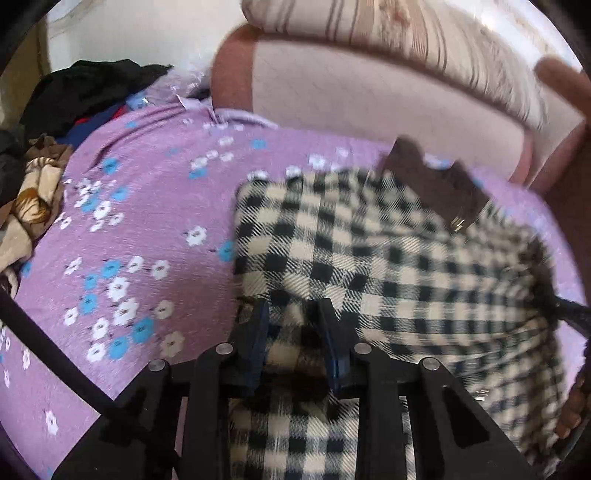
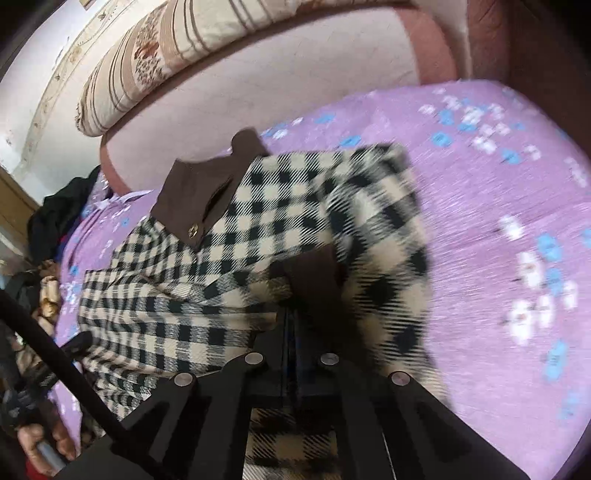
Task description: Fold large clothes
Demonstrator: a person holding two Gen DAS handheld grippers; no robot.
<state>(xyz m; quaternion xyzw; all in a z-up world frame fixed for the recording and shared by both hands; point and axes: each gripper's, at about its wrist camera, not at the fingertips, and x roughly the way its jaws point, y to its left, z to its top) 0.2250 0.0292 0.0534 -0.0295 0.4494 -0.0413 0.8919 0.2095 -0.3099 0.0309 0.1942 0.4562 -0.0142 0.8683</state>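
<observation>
A black-and-cream checked coat [image 1: 369, 240] [image 2: 258, 229] with a brown collar [image 1: 436, 177] [image 2: 199, 192] lies on a purple flowered bedsheet [image 1: 147, 221] [image 2: 498, 184]. In the left wrist view my left gripper [image 1: 295, 325] sits at the coat's near left edge, its blue pads [image 1: 258, 332] pinching a bunched fold of checked cloth. In the right wrist view my right gripper [image 2: 291, 314] has its fingers together under a raised sleeve fold with a brown cuff [image 2: 310, 273], thin cloth caught at the tips. The cuff hides the fingertips.
A padded pink headboard [image 1: 351, 96] [image 2: 258, 85] and a striped pillow [image 1: 424, 33] [image 2: 147, 55] stand behind the bed. Dark and patterned clothes are piled at the left [image 1: 85, 92] [image 2: 62, 214]. A person's hand [image 2: 44, 439] shows at the lower left.
</observation>
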